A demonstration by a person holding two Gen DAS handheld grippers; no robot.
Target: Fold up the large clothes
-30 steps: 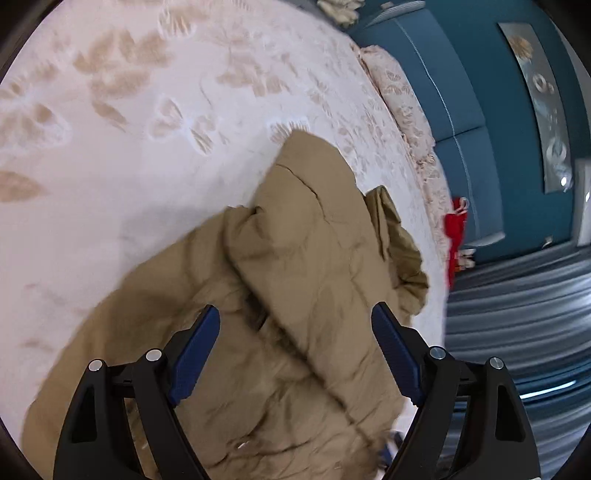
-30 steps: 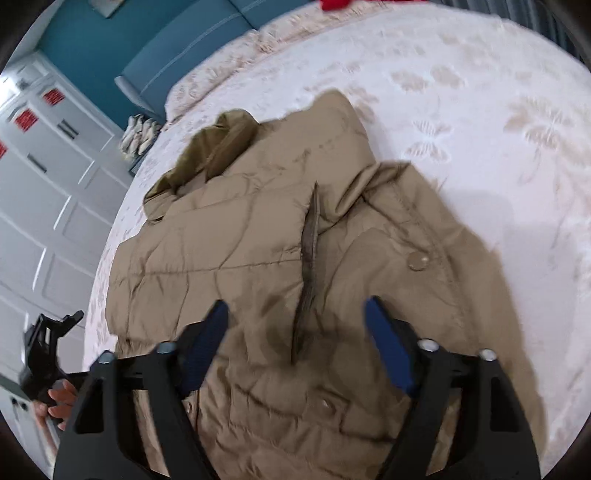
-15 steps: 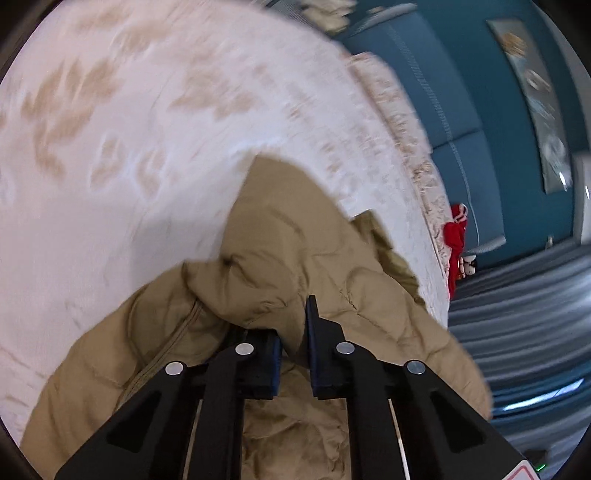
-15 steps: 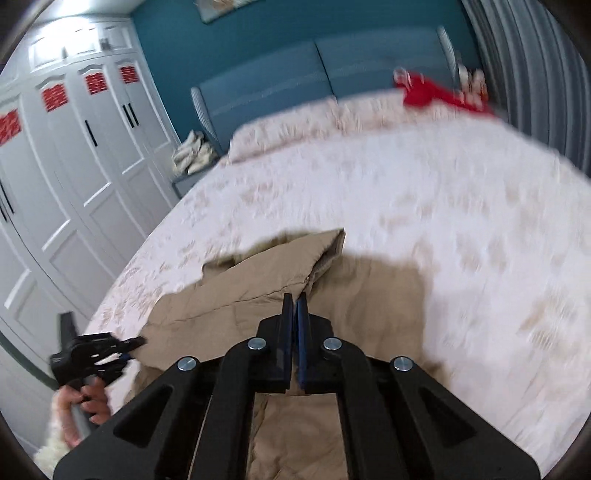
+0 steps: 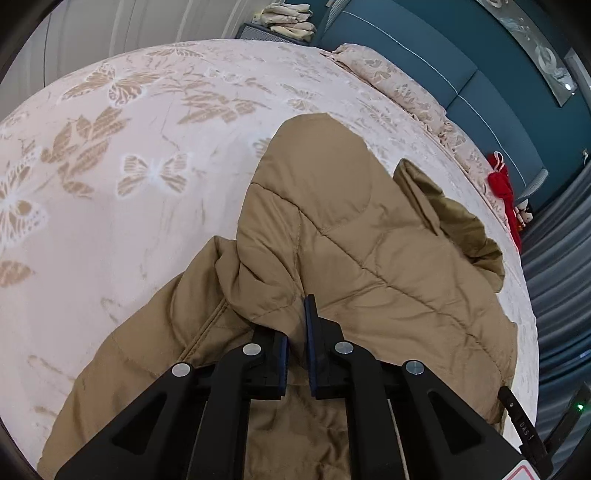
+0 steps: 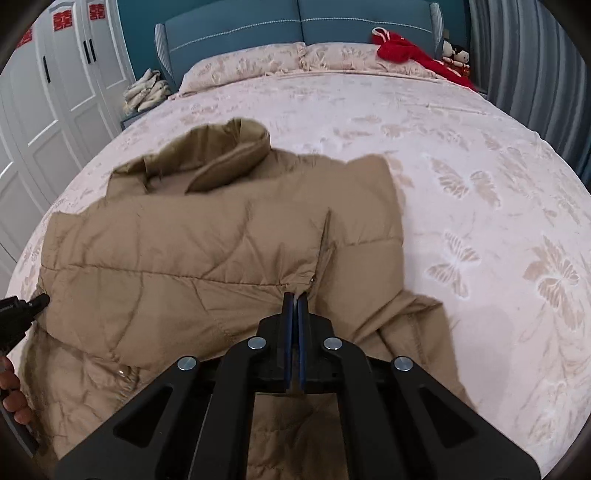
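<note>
A tan quilted jacket (image 5: 369,251) lies on the bed, its upper part folded over the lower part. My left gripper (image 5: 297,325) is shut on a fold of the jacket's near edge. In the right wrist view the jacket (image 6: 177,251) spreads left of centre, collar (image 6: 236,155) at the far side. My right gripper (image 6: 295,302) is shut on the jacket's edge by a seam. The left gripper (image 6: 22,306) shows at the left edge of that view, gripping the jacket's other side.
The bed (image 6: 480,166) has a cream cover with butterfly and leaf patterns. Pillows (image 6: 295,59) and a red garment (image 6: 402,48) lie at the blue headboard (image 6: 295,18). White wardrobes (image 6: 55,92) stand to the left, grey curtains (image 6: 535,74) to the right.
Both grippers were open over the jacket a second ago, then closed on its fabric. The held part has been lifted and carried over the rest of the jacket.
</note>
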